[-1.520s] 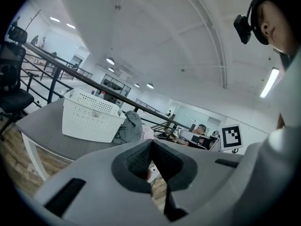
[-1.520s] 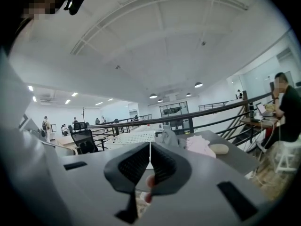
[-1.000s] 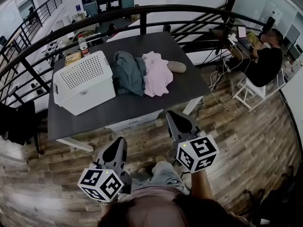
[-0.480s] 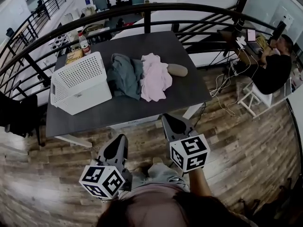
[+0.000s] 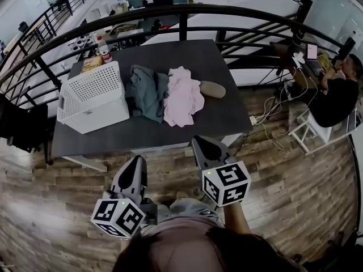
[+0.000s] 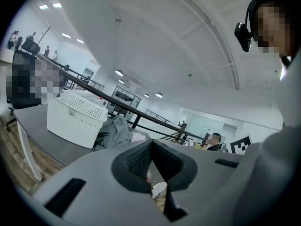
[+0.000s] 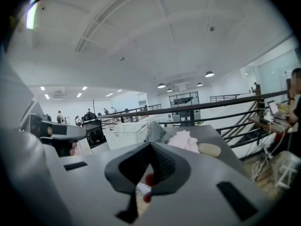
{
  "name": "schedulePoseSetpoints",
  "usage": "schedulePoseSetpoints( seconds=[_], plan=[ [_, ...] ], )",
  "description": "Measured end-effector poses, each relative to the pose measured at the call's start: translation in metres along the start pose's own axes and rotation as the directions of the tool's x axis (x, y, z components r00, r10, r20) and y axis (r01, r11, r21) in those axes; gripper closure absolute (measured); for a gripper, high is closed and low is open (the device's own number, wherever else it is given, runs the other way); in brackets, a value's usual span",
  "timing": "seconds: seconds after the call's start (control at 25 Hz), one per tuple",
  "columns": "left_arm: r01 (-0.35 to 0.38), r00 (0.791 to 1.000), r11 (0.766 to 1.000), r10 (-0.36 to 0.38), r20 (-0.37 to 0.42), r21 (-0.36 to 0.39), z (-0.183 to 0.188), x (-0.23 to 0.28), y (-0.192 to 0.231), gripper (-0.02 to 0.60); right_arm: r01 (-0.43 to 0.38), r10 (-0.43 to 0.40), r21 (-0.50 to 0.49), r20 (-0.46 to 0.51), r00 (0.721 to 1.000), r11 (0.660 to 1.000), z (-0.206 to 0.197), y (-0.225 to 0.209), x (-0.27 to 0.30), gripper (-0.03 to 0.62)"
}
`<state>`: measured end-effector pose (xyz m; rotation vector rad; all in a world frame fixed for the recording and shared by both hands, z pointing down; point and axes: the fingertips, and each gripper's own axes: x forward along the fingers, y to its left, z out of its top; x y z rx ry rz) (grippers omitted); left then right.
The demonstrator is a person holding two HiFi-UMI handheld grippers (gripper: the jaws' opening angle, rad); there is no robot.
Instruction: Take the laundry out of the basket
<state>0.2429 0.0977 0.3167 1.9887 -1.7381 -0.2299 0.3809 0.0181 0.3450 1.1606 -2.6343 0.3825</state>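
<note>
Lying on its side at the left of the dark grey table (image 5: 142, 134), the white perforated plastic basket (image 5: 93, 98) hides its inside from every view, so whether laundry remains in it cannot be told. A grey-green crumpled garment (image 5: 146, 92) sits just beside it, with a pale pink garment (image 5: 182, 95) against that. A beige oval item (image 5: 212, 88) further along is too small to identify. The left gripper (image 5: 136, 161) and right gripper (image 5: 198, 141) hang over the wood floor (image 5: 295, 197), short of the table, each with jaws pressed together on nothing.
</note>
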Motion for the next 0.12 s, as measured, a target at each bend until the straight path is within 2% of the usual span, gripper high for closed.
schedulePoseSetpoints(
  seconds=[0.12],
  plan=[
    [0.024, 0.999, 0.999, -0.023, 0.043, -0.021, 0.0026, 0.0019, -0.0146, 0.583, -0.019, 0.019, 0.004, 0.010, 1.000, 1.000, 0.0024, -0.0127, -0.0021, 0.579]
  ],
)
